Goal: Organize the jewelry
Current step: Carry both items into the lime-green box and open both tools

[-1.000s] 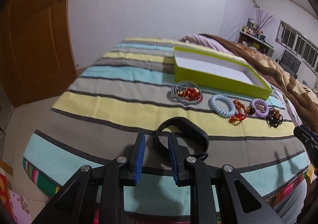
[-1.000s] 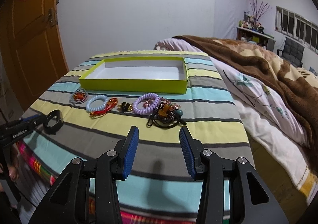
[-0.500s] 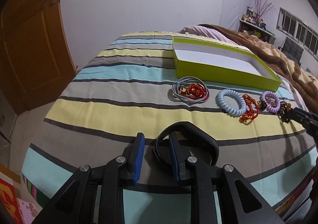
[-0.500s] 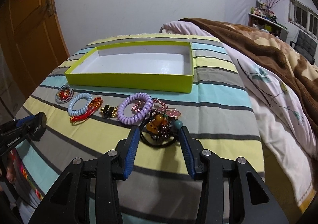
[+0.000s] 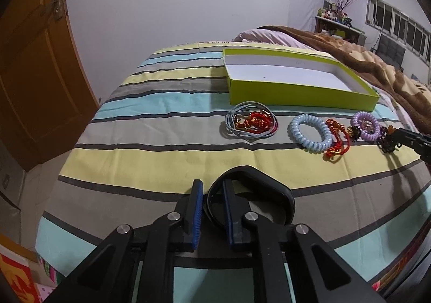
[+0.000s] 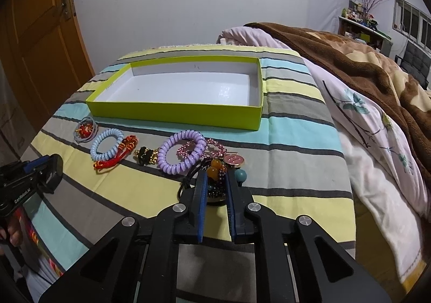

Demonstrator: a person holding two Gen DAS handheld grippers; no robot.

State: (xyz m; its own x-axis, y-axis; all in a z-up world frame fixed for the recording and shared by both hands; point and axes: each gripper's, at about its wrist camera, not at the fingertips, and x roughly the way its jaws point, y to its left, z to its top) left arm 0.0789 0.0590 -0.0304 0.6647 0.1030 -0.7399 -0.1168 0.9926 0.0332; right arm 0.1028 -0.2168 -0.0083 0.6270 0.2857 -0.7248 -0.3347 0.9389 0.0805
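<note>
Home bedroom. Evidence: bed w/ striped yellow/grey/teal cotton sheet (image 6: 293, 125), brown fleece blanket (image 6: 358, 66) + white floral duvet (image 6: 377, 136) to the right of the sheet. Orange wooden door (image 5: 29, 82) left of bed, cluttered shelf w/ dried twigs (image 6: 363, 20) and barred window (image 5: 398, 25) on far right.

Right jaws now around beaded bracelet (image 6: 216, 178)
</note>
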